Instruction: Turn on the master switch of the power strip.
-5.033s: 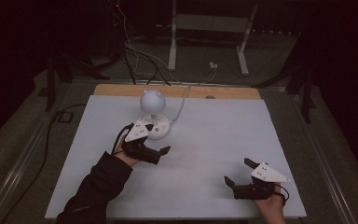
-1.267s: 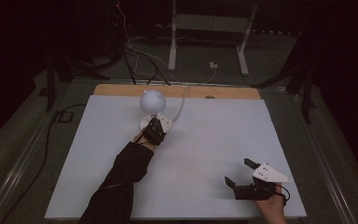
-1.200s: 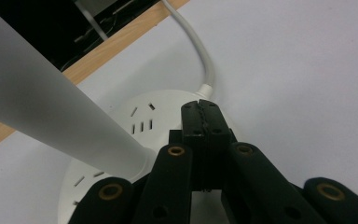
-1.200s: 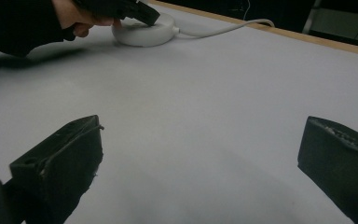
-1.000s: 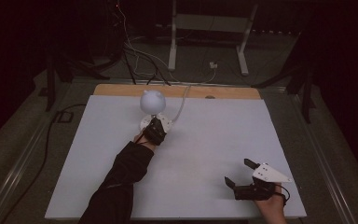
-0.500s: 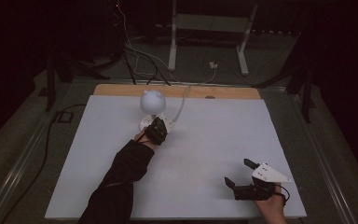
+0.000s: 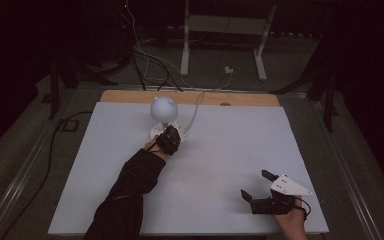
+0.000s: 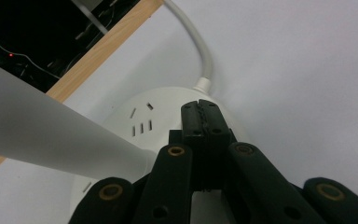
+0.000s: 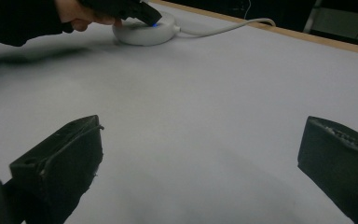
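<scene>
Plainly the left claw [image 8: 200, 112], pinched shut, presses down on the lamp base [image 8: 168, 109]; right claw [image 7: 266, 192] gapes far off.

The room is dim; the surroundings beyond the table fall into near-black at 9, 12 and 3 o'clock. The table [image 7: 230, 150] carries a pale grey-white sheet over most of its top, with a strip of bare wood edge [image 7: 190, 97] exposed along the far side at 12 o'clock. The floor [image 7: 290, 65] is grey-green. At 12 o'clock beyond the table stands a white metal frame [image 7: 224, 30] on two legs. Loose cables [image 7: 147, 55] trail across the floor at 11 o'clock, and a white plug [image 7: 228, 70] lies near the frame's base. Dark stand legs [image 7: 62, 75] rise at 10 o'clock, others [image 7: 327, 90] at 2 o'clock. Metal rails [image 7: 25, 165] run along the floor at 8 o'clock.
</scene>
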A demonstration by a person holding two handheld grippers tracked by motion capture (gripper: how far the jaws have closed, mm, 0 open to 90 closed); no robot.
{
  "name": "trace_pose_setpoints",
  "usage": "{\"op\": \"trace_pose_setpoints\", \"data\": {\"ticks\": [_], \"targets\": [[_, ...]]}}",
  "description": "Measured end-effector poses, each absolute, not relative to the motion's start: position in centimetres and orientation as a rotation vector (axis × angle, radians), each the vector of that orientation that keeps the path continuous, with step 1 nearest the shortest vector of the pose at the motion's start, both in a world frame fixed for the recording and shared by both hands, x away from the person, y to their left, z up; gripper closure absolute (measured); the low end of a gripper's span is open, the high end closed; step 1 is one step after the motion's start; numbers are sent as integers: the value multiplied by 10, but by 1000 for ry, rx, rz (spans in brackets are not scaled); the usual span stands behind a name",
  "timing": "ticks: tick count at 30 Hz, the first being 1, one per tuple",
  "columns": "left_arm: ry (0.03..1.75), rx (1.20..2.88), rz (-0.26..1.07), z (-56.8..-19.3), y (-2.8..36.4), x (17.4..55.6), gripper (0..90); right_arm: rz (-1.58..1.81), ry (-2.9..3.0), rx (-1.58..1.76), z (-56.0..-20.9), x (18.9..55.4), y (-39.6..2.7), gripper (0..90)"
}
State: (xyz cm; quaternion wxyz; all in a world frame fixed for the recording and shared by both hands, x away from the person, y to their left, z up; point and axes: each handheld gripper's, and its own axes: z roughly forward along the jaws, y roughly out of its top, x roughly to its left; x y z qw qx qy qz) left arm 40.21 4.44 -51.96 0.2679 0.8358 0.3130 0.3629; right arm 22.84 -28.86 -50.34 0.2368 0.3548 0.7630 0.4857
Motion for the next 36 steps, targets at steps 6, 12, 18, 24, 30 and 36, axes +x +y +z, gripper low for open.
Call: {"op": "trace_pose_setpoints", "data": {"ticks": [6,12,18,24,30,36], "targets": [[821,2244,955,-514,45,401,900,1335,2093,980,-504,230,-289,0],[842,2172,905,-504,47,398,900,1341,2085,979,-503,229,-290,0],[848,2124,841,-491,53,396,900,1344,2085,976,-503,229,-290,0],[859,2113,759,-481,57,392,900,1344,2084,977,-503,229,-290,0],[869,2101,720,-474,59,386,822,1347,2082,978,-502,229,-290,0],[849,2108,657,-471,61,380,763,1347,2081,972,-502,229,-289,0]]}}
